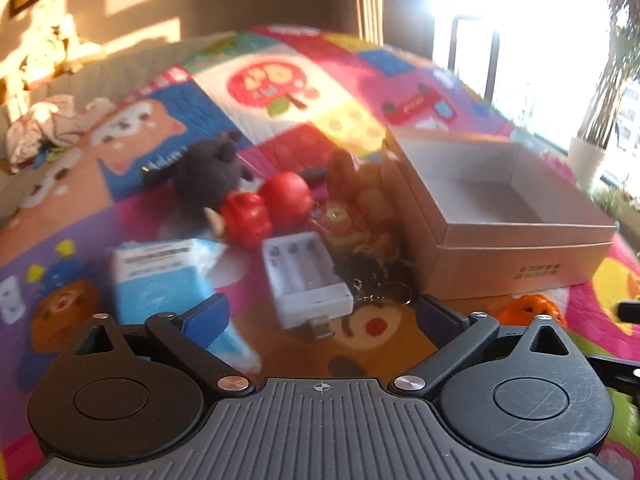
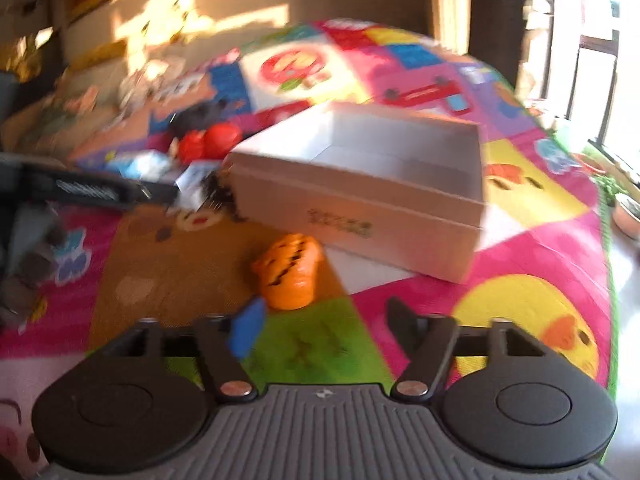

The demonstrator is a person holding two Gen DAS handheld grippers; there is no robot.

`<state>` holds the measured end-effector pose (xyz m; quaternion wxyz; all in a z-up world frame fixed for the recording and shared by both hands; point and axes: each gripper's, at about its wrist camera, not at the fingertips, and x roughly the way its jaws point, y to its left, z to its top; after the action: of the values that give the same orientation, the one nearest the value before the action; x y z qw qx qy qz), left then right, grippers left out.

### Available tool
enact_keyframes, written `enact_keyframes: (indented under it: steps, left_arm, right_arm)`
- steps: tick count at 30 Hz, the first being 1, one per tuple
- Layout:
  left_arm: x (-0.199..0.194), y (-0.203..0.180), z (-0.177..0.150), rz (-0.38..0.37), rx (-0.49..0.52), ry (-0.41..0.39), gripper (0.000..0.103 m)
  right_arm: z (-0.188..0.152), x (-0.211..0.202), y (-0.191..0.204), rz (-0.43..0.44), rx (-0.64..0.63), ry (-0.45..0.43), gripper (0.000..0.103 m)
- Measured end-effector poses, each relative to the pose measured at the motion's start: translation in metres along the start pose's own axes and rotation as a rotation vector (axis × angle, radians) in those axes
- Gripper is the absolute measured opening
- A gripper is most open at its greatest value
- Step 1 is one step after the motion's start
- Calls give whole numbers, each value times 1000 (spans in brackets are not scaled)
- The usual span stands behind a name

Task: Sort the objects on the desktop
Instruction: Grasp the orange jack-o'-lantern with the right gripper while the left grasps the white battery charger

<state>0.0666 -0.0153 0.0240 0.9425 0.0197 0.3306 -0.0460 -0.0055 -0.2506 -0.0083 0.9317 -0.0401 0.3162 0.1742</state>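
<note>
Centrally on the colourful play mat [image 1: 168, 236], an open cardboard box [image 1: 500, 216] is seen, empty inside. Just left of it, small objects are clustered: a white battery charger [image 1: 304, 276], a blue-and-white carton [image 1: 160, 276], two red toys [image 1: 264, 204], a dark plush [image 1: 208, 176] and a keyring [image 1: 372, 276] touching the box's corner. An orange pumpkin toy [image 2: 290, 272] lies apart, near the box's front. The left gripper [image 1: 320, 312] is held wide open, nothing between its jaws; the right gripper [image 2: 324, 324] is likewise spread and empty, just short of the pumpkin.

Colourful mat [image 1: 280, 60], potted plant [image 1: 588, 160]
</note>
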Motion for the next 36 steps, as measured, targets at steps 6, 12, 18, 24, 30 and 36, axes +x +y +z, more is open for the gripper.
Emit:
enact_keyframes:
  steps: [6,12,18,24,30,36]
  left_arm:
    - [30,6,4,48,14,79,60]
    - [5,18,-8,106,50,75,54]
    - [-33,25,-30,-58,-18,140,69]
    - [-42,-5,-33,-294,25,80,88]
    - [-52,-7,-27,-170,89,-36,102]
    - [-18,4,-25,11,92,40,102]
  right_arm:
    - [-11,4,-13,-22,106,-23,86]
    - [-8,9,-15,0,129,-19,92]
    - [-10,6,-16,-3,142,-41,100]
    - [-9,9,-20,-13,171,-35,102]
    - [-12,3,-25,-41,219,-69,103]
    - [-11,6,-16,-9,155,-53,103]
